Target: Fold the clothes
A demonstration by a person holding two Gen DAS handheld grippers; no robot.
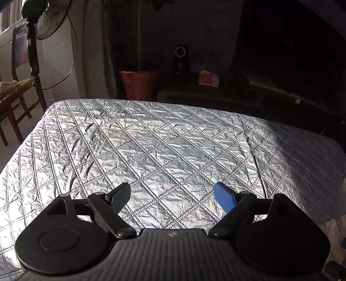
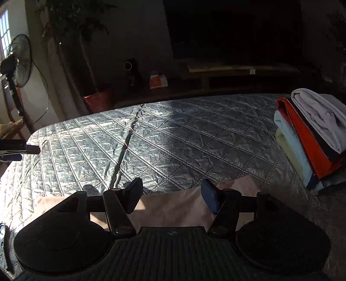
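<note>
Right now I am holding the left tongs (image 1: 172,195) wide apart over the bare silver quilted bedspread (image 1: 151,147), the right tongs (image 2: 172,195) parted and empty above a beige flat cloth (image 2: 173,207) at lower centre, probably awaiting folding; finished work is sitting aside as a stack of folded clothes (image 2: 309,138) at the right edge.

A stack of folded clothes (image 2: 311,138) on the quilted bed (image 2: 173,138) runs off the right edge, its lower layers hidden in shadow. A beige garment (image 2: 173,207) lies partly covered by the right gripper (image 2: 172,195). The standing fan (image 1: 46,19) is cropped at the top edge.
</note>
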